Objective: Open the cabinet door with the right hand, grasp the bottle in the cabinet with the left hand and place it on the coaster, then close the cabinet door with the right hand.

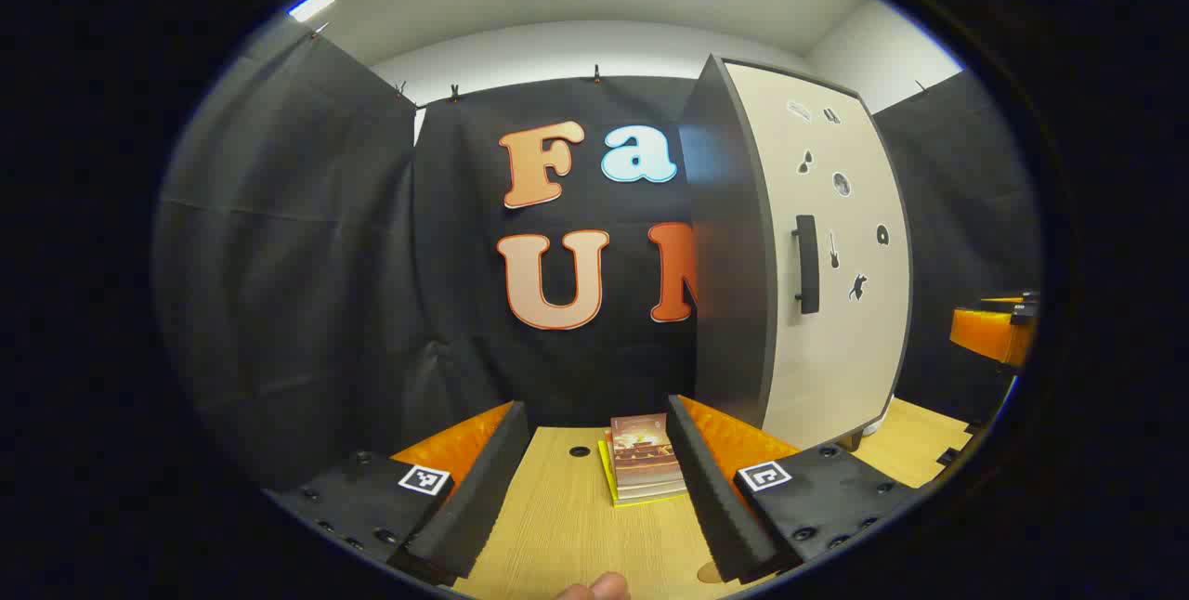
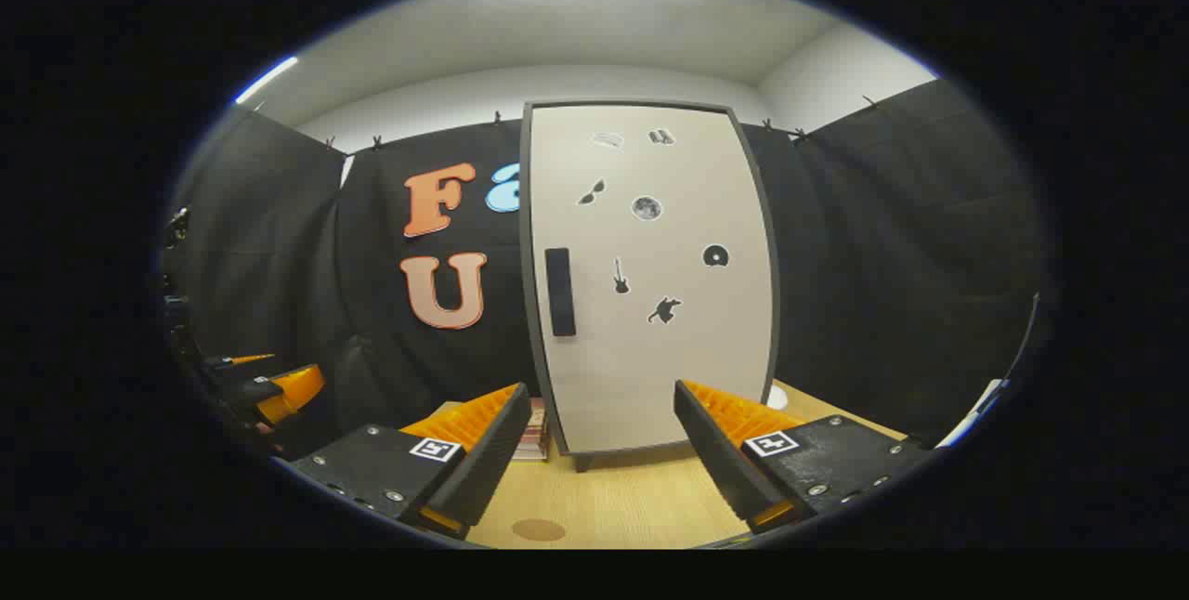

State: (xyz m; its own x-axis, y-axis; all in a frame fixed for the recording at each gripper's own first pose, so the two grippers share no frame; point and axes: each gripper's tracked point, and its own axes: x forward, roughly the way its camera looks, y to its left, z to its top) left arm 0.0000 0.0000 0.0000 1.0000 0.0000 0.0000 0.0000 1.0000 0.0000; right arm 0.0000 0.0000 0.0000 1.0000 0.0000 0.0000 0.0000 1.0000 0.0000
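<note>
Left claw [image 1: 590, 479] and right claw [image 2: 599, 447] both gape, apparently level above the table, gripping nothing.

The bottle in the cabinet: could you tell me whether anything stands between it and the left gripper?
Yes. The cabinet door is shut, hiding the bottle. The left gripper hangs open over the table, facing a stack of books, with the cabinet to its right.

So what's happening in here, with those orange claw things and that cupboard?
A person holds two grippers over a wooden table. The cabinet door is shut, its handle untouched. The right gripper faces it, open and empty. The left gripper is open too, pointing at some books. A round coaster waits nearby.
</note>
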